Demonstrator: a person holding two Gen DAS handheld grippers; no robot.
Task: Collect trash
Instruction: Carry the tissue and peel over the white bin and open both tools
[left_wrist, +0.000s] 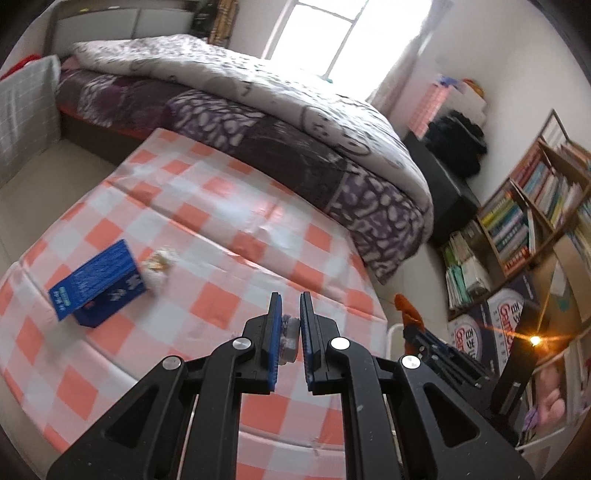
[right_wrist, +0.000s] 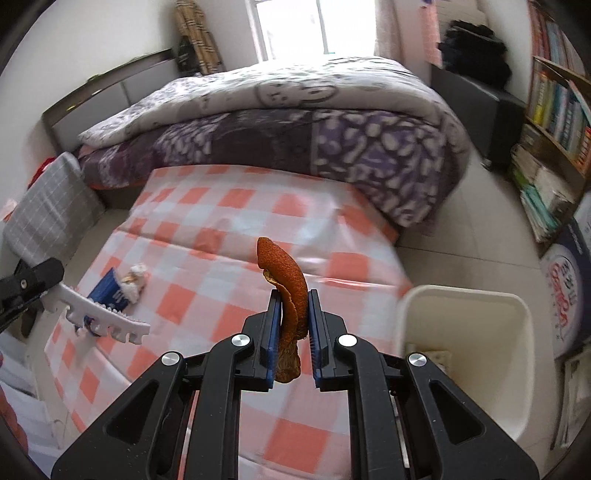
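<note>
My right gripper (right_wrist: 292, 295) is shut on a curled orange peel (right_wrist: 286, 280) and holds it above the checked cloth (right_wrist: 229, 229), left of a white bin (right_wrist: 465, 306). My left gripper (left_wrist: 290, 299) is shut on a small clear wrapper (left_wrist: 289, 338) above the cloth (left_wrist: 221, 206). A blue carton (left_wrist: 98, 284) lies on its side at the left of the cloth, with a crumpled white paper wad (left_wrist: 159, 264) beside it. Both also show in the right wrist view, the carton (right_wrist: 110, 288) and the wad (right_wrist: 135, 280). The peel and right gripper show at the right of the left wrist view (left_wrist: 406, 314).
A bed with a purple and white duvet (right_wrist: 295, 122) runs along the cloth's far side. A bookshelf (left_wrist: 524, 206) and boxes (left_wrist: 491, 325) stand at the right. A grey checked cushion (right_wrist: 48, 210) stands at the left. The bin holds some scraps (right_wrist: 436, 358).
</note>
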